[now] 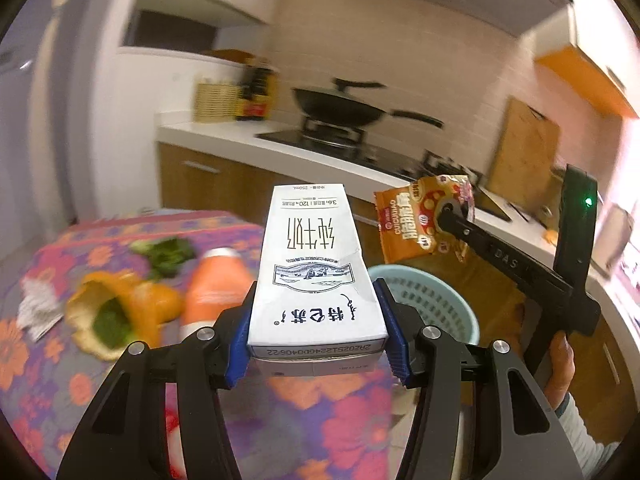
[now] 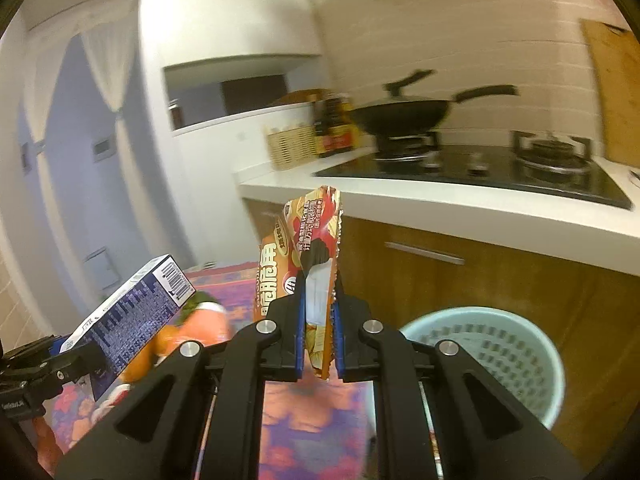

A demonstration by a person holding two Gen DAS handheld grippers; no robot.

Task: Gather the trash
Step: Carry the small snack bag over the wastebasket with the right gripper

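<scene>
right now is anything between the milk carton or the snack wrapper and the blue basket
Nothing visible. The milk carton in the left gripper and the snack wrapper in the right gripper are both held in the air, with open space down to the blue basket.

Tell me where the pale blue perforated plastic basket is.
The pale blue perforated plastic basket stands on the floor against the wooden cabinet, lower right in the right wrist view, beside the floral-clothed table.

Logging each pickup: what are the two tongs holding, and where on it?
Left tongs clamp the milk carton by its sides near one end. Right tongs pinch the snack wrapper by its lower part.
</scene>
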